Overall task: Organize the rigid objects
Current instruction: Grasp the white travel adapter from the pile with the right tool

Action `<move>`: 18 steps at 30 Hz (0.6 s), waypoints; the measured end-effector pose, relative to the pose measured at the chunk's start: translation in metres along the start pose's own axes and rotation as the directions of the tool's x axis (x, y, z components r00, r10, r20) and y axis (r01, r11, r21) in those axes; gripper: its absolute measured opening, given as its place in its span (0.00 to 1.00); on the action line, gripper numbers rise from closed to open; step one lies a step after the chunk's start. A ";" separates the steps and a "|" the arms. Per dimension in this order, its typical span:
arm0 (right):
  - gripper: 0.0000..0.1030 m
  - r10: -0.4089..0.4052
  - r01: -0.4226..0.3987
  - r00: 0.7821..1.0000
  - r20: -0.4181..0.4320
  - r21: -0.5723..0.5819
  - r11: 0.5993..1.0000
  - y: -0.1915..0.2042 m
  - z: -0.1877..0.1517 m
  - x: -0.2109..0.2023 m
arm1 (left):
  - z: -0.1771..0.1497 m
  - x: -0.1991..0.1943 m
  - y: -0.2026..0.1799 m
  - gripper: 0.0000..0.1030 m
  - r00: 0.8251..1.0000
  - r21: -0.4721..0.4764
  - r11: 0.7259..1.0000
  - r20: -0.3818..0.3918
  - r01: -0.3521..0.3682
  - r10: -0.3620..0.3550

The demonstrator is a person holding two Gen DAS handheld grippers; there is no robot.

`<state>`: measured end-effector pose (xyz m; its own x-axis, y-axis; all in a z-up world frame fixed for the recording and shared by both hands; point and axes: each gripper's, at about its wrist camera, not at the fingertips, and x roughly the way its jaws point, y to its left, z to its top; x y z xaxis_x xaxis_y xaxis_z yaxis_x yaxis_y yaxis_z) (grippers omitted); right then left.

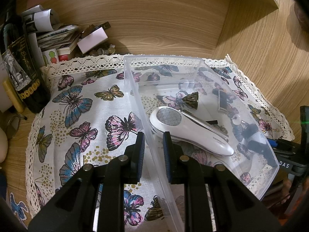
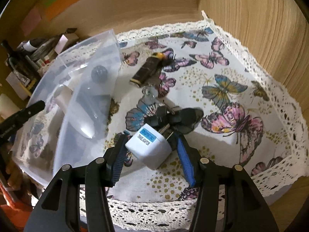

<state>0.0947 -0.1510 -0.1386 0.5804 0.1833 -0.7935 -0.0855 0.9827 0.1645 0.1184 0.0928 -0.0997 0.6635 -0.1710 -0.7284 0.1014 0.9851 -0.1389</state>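
The left gripper (image 1: 153, 145) reaches in low over a butterfly-print cloth (image 1: 81, 116) edged with lace, its ribbed blue pads straddling the near wall of a clear plastic bin (image 1: 135, 89); whether the pads actually pinch the thin wall cannot be told. Inside the bin, just beyond the right pad, lies a smooth white handheld device (image 1: 185, 129) with a round grey mesh face, and past it a small dark cone (image 1: 194, 99) with a brassy rim.

The right gripper (image 2: 152, 147) angles down over the same cloth, clenched on a blocky white adapter (image 2: 149, 147) (blue label on top, metal prongs pointing away). The adapter sits tilted between the fingers, raised above the cloth and just beside the bin's outer wall. Beyond it lie a black winged object (image 2: 181, 118), a clear glassy piece (image 2: 149, 93) and, farther off, a dark rectangular bar (image 2: 145, 69) with a yellow end.

A dark labelled bottle (image 1: 21, 67) stands at the cloth's far left edge against wood-grain panelling.
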 end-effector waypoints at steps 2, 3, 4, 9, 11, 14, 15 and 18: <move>0.42 -0.010 0.010 1.000 0.011 0.002 1.000 -0.002 0.000 -0.002 | 0.000 0.000 0.000 0.18 1.000 0.000 1.000 0.000 0.000 0.000; 0.41 -0.016 0.016 1.000 0.018 0.005 1.000 -0.003 0.001 -0.004 | 0.000 0.000 0.000 0.18 1.000 -0.001 1.000 0.000 0.000 0.000; 0.41 -0.021 0.021 0.999 0.027 0.006 1.000 -0.005 0.001 -0.006 | 0.000 0.000 0.000 0.18 1.000 -0.001 1.000 0.001 0.000 0.000; 0.41 -0.055 0.054 0.996 0.076 0.007 0.998 -0.011 0.008 -0.022 | 0.000 0.000 -0.001 0.18 1.000 -0.002 1.000 0.000 0.002 -0.002; 0.41 -0.074 0.074 0.992 0.103 0.003 0.997 -0.012 0.011 -0.029 | 0.000 0.000 -0.001 0.18 1.000 -0.001 1.000 0.000 0.001 -0.001; 0.41 -0.087 0.087 0.987 0.137 0.000 0.996 -0.014 0.018 -0.039 | 0.000 0.000 -0.001 0.18 1.000 0.000 1.000 0.000 0.001 -0.001; 0.41 -0.089 0.090 0.986 0.144 -0.001 0.996 -0.014 0.020 -0.039 | 0.000 0.000 -0.001 0.18 1.000 0.000 1.000 0.000 0.000 0.000; 0.41 -0.091 0.094 0.981 0.174 -0.014 0.995 -0.010 0.027 -0.046 | 0.000 0.000 0.000 0.18 1.000 -0.001 1.000 -0.001 0.001 -0.001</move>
<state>0.0908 -0.1704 -0.0880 0.7177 0.0860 -0.6911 -0.0418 0.9959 0.0805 0.1183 0.0924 -0.0996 0.6630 -0.1719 -0.7287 0.1016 0.9849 -0.1399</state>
